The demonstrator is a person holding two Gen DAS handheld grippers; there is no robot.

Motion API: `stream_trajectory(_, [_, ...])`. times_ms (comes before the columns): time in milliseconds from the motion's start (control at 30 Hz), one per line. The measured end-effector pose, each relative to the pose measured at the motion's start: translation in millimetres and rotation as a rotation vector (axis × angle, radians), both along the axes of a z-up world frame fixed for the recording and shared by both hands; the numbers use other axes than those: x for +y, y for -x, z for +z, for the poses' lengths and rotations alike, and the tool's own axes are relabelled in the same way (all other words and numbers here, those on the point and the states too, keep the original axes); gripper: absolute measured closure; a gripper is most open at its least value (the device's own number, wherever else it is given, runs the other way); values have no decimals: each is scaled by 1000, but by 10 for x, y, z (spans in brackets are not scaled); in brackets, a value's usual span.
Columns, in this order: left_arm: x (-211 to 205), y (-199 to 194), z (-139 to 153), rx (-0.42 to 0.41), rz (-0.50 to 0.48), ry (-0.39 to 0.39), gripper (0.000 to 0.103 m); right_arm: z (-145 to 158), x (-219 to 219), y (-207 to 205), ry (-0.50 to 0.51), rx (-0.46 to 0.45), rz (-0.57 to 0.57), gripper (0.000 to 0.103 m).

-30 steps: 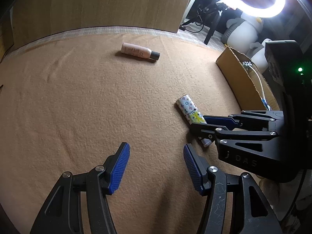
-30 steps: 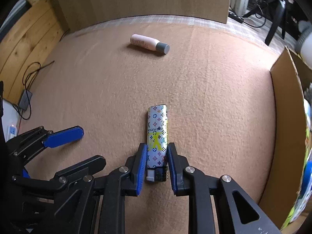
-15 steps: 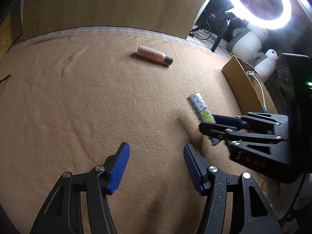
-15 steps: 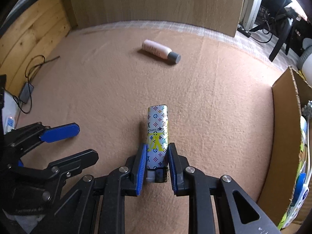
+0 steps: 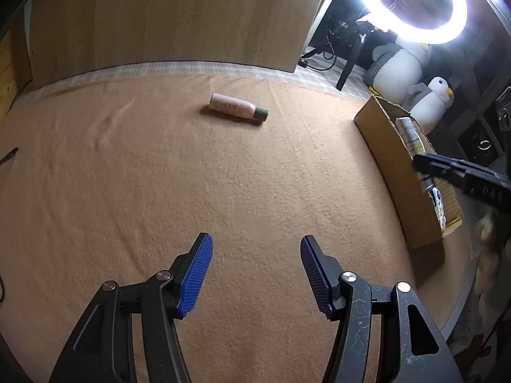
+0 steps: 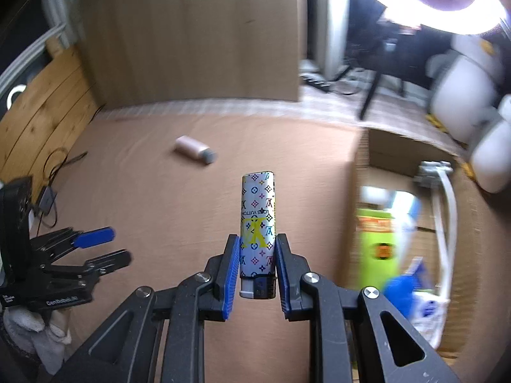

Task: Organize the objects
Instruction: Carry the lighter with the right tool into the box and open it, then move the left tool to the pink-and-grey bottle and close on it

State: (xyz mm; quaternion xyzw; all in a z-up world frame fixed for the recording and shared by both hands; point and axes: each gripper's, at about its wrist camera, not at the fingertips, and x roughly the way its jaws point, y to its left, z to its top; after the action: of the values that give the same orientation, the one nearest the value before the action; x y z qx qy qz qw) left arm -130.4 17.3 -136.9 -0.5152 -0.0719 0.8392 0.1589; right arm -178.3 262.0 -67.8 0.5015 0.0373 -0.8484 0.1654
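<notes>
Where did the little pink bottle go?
The pink bottle is lying on its side on the tan blanket, far from the cardboard box. In the right wrist view it's up left of the lighter.

Patterned white lighter with coloured monograms (image 6: 257,220): formerly flat on the tan felt bench (image 5: 191,191), now lifted clear, clamped between the right gripper (image 6: 257,268) fingers. Right gripper: relocated from mid-bench to the open brown cardboard box (image 5: 402,175) at the bench's right edge.
</notes>
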Motion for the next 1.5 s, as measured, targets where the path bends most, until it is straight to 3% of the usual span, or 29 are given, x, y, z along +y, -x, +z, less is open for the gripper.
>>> stream_trajectory(233, [131,18,36,-1,-1,7,42,-3,724,164,-1,0,-136,83])
stream_trajectory(567, [328,43,90,7,-12,29,42,-94,1209,227,6,-14,-220,83])
stream_trajectory(633, [352,40,93,8,-12,39,42,-77,1221,216,4,-6,-211,81])
stream_trajectory(733, [380,47,90,4,-12,44,42,-16,1207,165,-19,36,-227,44])
stream_trajectory(767, [384,53,88,3,-12,47,42,3,1211,154,-18,49,-230,42])
stream_trajectory(1000, [337,55,86,4,-6,63,42,60,1113,57,26,47,-212,42])
stream_trajectory(1233, [171,197,89,10,16,79,34,97,825,-97,108,47,-171,42])
stream_trajectory(1500, [45,647,241,44,38,106,34,179,478,-292,185,47,-112,42])
